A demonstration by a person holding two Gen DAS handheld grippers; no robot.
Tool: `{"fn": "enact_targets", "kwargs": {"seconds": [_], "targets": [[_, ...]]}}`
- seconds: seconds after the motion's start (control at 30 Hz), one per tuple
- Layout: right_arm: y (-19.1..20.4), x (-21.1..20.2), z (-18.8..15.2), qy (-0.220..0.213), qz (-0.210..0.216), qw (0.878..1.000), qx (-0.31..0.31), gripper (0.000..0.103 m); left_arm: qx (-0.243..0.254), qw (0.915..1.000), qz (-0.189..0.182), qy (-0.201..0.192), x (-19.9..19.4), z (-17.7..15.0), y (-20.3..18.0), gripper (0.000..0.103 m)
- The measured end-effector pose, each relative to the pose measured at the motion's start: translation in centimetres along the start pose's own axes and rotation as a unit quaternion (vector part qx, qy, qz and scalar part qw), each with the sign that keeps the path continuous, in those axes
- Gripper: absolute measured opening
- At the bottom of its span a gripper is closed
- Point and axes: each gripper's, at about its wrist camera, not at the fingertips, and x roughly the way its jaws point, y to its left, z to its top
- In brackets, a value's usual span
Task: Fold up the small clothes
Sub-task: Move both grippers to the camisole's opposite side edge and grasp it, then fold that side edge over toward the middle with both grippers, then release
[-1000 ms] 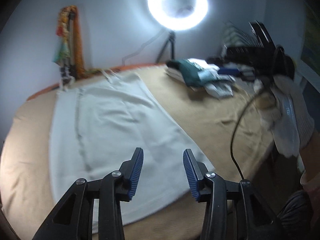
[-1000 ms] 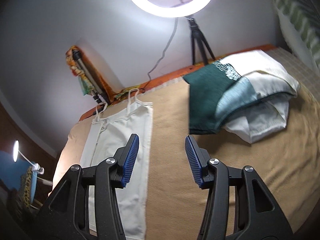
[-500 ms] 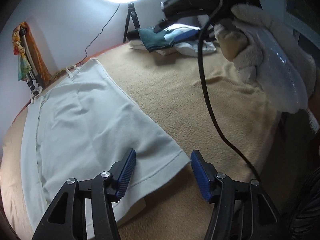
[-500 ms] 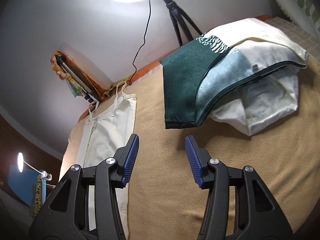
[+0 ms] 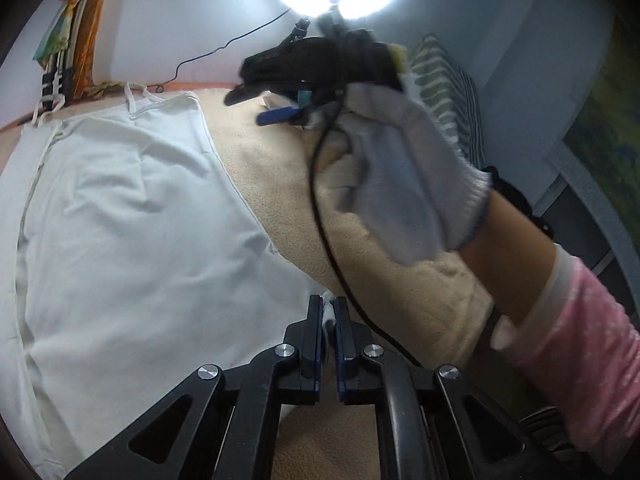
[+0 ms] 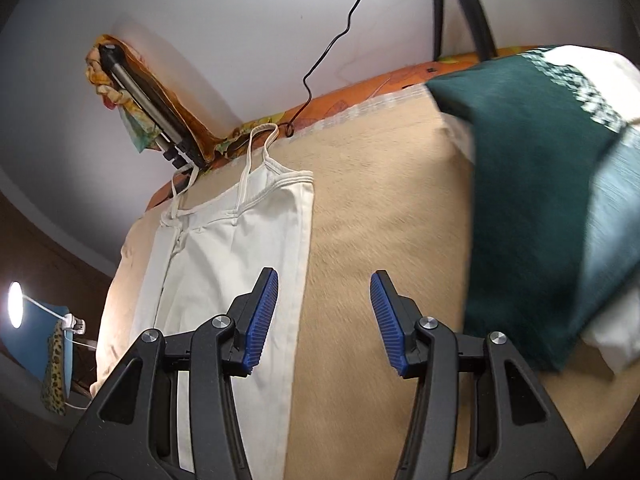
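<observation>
The left gripper [image 5: 328, 312] is clamped on the near hem corner of the white camisole [image 5: 132, 216], which lies flat on the tan blanket [image 5: 400, 280] with its 2 straps toward the wall, while the right gripper [image 6: 322, 316] hangs above the blanket with its jaws wide and holding nothing, between the camisole's edge and the stack of folded clothes [image 6: 532, 200]. The bite looks thin, only a sliver of cloth between the pads, so a quick lift could pull the corner free. With just 1 corner held, the hem would likely drag skewed and crease, and the right gripper's cable [image 5: 320, 200] hanging just over the cloth could snag it.
</observation>
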Motion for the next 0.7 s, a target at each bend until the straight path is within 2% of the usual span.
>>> {"fn": "enact_targets", "kwargs": {"seconds": [0.2, 0.33, 0.4, 0.43, 0.47, 0.5, 0.63, 0.7], "targets": [[1.0, 5.6, 2.7, 0.022, -0.009, 1.000, 0.007, 0.051, -0.003, 0.9999, -0.013, -0.004, -0.2, 0.1, -0.3, 0.002], [1.0, 7.2, 3.7, 0.012, -0.003, 1.000, 0.009, 0.051, -0.017, 0.9995, -0.025, -0.005, -0.4, -0.1, 0.2, 0.002], [0.9, 7.6, 4.1, 0.012, 0.010, 1.000, 0.016, 0.043, -0.022, 0.9993, -0.028, -0.009, -0.6, -0.2, 0.3, 0.002], [0.9, 7.7, 4.4, 0.015, 0.018, 1.000, 0.016, 0.021, -0.023, 0.9992, -0.030, -0.010, -0.8, -0.3, 0.3, 0.002], [1.1, 8.0, 4.5, 0.022, 0.028, 0.999, 0.016, 0.006, -0.024, 0.9991, -0.032, -0.012, -0.8, -0.3, 0.3, 0.002], [1.4, 8.1, 4.6, 0.026, 0.029, 0.999, 0.014, 0.006, -0.023, 0.9991, -0.034, -0.014, -0.9, -0.3, 0.2, 0.002], [4.1, 6.9, 5.6, 0.022, -0.019, 0.998, -0.051, 0.004, -0.023, 0.9989, -0.036, -0.022, -1.1, -0.3, 0.2, 0.002], [4.2, 6.4, 6.3, 0.016, -0.037, 0.998, -0.045, 0.004, -0.033, 0.9984, -0.040, -0.025, -1.1, -0.4, 0.6, 0.002]]}}
